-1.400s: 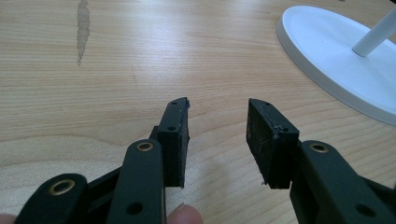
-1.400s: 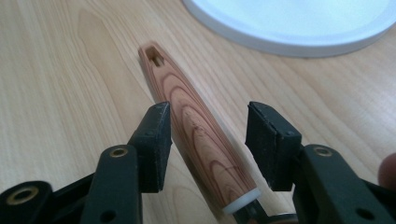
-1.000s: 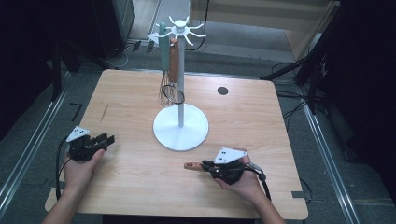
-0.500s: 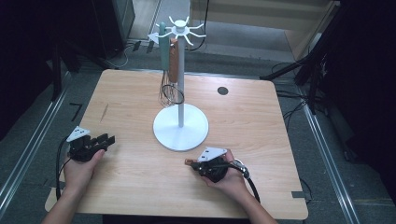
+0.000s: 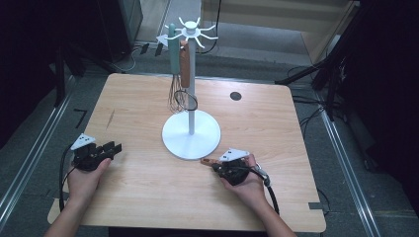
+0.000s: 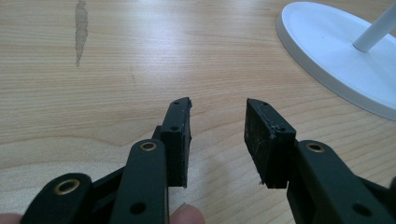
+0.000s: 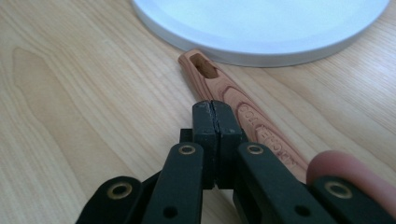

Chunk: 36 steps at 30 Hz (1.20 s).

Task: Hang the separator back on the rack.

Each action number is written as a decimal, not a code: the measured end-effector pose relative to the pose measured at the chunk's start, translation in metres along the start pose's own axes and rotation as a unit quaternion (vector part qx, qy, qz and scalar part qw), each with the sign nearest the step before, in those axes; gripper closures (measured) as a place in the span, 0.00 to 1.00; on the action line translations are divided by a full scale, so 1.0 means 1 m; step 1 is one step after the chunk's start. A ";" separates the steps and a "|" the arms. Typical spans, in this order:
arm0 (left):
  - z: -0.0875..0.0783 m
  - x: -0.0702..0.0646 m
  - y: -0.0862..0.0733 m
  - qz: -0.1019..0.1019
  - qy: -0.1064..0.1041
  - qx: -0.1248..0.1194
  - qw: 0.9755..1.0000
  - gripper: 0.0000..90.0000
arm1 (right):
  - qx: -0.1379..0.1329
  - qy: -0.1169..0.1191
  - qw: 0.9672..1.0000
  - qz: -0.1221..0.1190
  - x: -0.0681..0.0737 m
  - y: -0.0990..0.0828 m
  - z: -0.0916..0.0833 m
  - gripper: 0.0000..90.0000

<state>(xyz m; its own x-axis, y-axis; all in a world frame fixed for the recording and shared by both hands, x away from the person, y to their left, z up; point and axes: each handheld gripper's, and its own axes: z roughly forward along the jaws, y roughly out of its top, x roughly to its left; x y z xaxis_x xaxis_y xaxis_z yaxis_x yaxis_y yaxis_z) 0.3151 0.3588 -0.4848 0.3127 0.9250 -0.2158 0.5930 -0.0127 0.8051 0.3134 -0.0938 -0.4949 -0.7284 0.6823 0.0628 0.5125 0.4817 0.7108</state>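
A white utensil stand [image 5: 191, 140] is at the table's middle; a teal-handled whisk [image 5: 173, 54] and a brown-handled utensil [image 5: 185, 64] hang from its top. A wooden handle [image 5: 204, 160] with a hanging hole lies flat on the table, its end close to the stand's base [image 7: 261, 28]. My right gripper [image 5: 216, 167] rests just above that handle [image 7: 219, 81]; its jaws [image 7: 215, 109] are pressed together, shut, with nothing between them. A fingertip lies beside the handle. Near the left edge my left gripper [image 5: 114, 148] rests open and empty [image 6: 218, 126], pointing toward the base [image 6: 336, 51].
A dark round hole [image 5: 235, 96] sits in the tabletop behind the stand. A grey streak [image 6: 81, 28] marks the wood ahead of the left gripper. Cables trail from both grippers off the near table edge. Dark equipment and floor rails surround the table.
My right hand has shifted a little toward the stand's base, bringing the wooden handle's end close to it. The left hand has stayed still.
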 end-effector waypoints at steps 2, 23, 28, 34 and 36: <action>0.000 0.000 0.000 0.000 0.000 0.001 1.000 0.69 | -0.002 -0.002 1.000 0.006 -0.003 0.000 -0.001 1.00; 0.001 0.001 0.000 -0.004 -0.001 0.002 1.000 0.69 | -0.056 -0.009 0.998 -0.005 -0.041 0.003 -0.034 0.76; 0.001 0.000 0.000 -0.004 0.000 0.004 1.000 0.69 | -0.029 -0.004 0.999 -0.030 -0.060 0.002 -0.029 0.57; 0.001 0.001 0.000 -0.006 -0.001 0.005 1.000 0.69 | 0.016 -0.008 0.998 -0.053 -0.068 -0.001 -0.016 0.54; 0.001 0.001 0.000 -0.006 -0.002 0.004 1.000 0.69 | 0.019 -0.007 0.998 -0.059 -0.066 -0.003 -0.015 0.56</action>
<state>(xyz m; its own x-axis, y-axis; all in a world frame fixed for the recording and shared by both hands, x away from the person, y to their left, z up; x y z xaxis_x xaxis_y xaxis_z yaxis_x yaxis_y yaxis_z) 0.3163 0.3594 -0.4854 0.3076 0.9239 -0.2276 0.6035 -0.0045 0.7973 0.3534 -0.1487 -0.4904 -0.7781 0.6274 -0.0295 0.4413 0.5795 0.6851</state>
